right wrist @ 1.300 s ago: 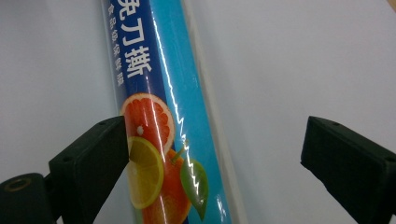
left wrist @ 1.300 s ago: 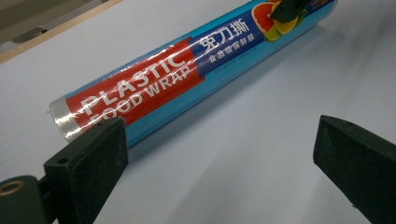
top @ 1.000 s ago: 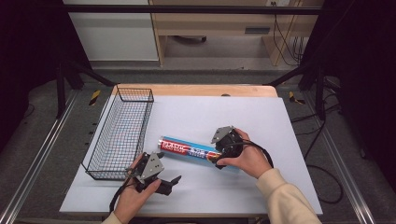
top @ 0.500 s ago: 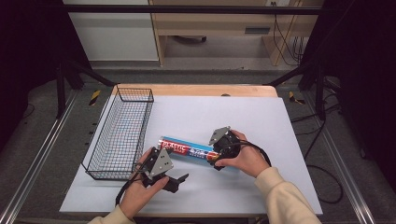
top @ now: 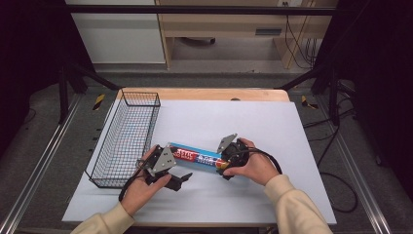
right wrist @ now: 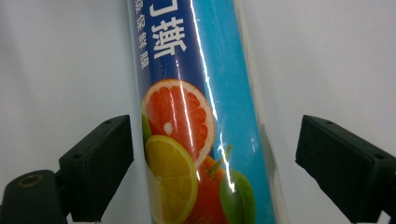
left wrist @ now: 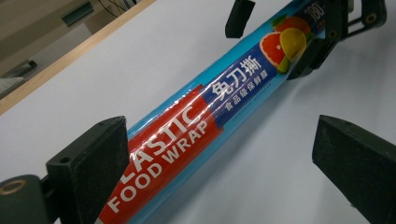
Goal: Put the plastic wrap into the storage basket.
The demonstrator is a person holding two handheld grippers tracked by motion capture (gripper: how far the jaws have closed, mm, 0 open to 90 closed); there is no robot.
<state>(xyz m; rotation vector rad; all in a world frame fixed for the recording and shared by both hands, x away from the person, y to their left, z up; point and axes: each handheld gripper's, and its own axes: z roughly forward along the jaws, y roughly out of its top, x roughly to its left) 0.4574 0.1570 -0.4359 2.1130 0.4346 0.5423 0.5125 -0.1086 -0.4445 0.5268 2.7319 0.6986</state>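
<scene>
We see a roll of plastic food wrap (top: 197,157) lying flat on the white table (top: 272,126), just right of the wire basket (top: 127,139). Our right gripper (right wrist: 212,163) straddles the fruit-printed end of the roll: its jaws have just been closing, yet a gap shows on each side, one pad close to the roll, the other well clear, so nothing is clamped. Our left gripper (left wrist: 219,158) stands wide open at the red end, with the roll running between its jaws, close against one pad (left wrist: 91,163) and apart from the other. In the high view both hands flank the roll.
</scene>
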